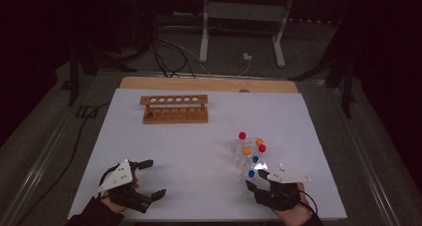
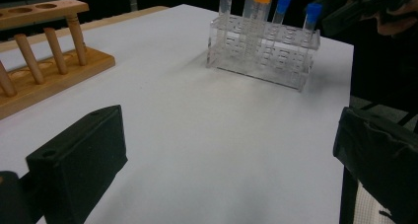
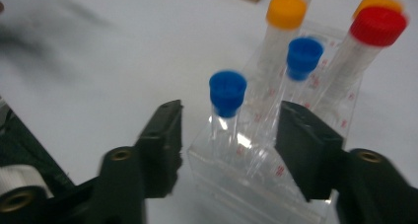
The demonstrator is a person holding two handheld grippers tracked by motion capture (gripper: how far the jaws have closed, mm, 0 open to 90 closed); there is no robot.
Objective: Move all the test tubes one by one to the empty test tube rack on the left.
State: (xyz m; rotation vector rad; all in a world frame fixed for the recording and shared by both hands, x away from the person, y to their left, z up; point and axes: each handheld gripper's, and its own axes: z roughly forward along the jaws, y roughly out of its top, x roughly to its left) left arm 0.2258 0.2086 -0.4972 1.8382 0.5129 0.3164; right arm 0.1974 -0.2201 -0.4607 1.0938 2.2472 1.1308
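Right tongs (image 3: 229,135) stand partly apart, straddling the near end of the clear plastic tube rack (image 3: 256,184) on the white counter (image 1: 199,151), around a blue-capped tube (image 3: 227,93), pads not visibly pressing. Left tongs (image 1: 149,178) gape wide, empty, hand resting low.

Dim room, slight close-up blur
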